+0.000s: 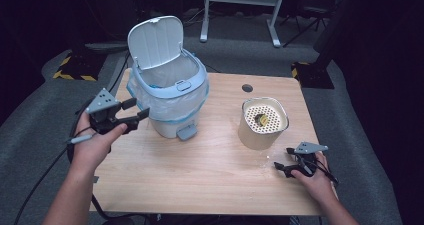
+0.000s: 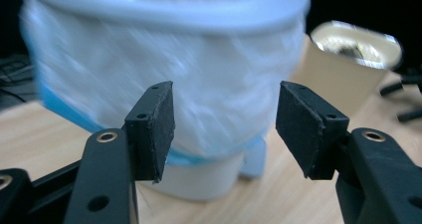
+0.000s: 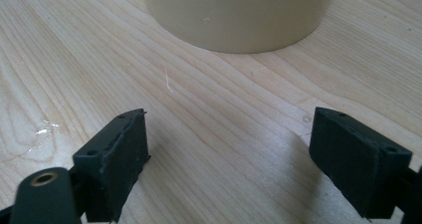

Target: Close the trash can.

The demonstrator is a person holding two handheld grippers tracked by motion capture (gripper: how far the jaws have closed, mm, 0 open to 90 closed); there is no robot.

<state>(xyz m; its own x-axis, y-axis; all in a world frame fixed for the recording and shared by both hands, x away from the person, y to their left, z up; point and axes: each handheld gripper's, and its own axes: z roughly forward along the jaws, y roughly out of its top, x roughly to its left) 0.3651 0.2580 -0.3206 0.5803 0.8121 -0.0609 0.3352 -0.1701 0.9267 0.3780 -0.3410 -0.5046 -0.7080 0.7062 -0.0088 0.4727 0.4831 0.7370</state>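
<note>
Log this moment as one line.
left hand-held gripper: open, empty, beside bin | bin lid: up | right hand-held gripper: open, near cup

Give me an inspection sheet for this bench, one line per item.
Surface: wooden table, small pale smear near the right tongs.
Job's things: pedal bin, lid up, bag-lined; beige container with perforated insert.
Clutter: nothing seen.
Grippers: left tongs open, empty, raised beside the bin; right tongs open, empty, low over the table.
Cables: one trails from the left tongs.
Surroundings: dark room, grey floor, white frame behind.
</note>
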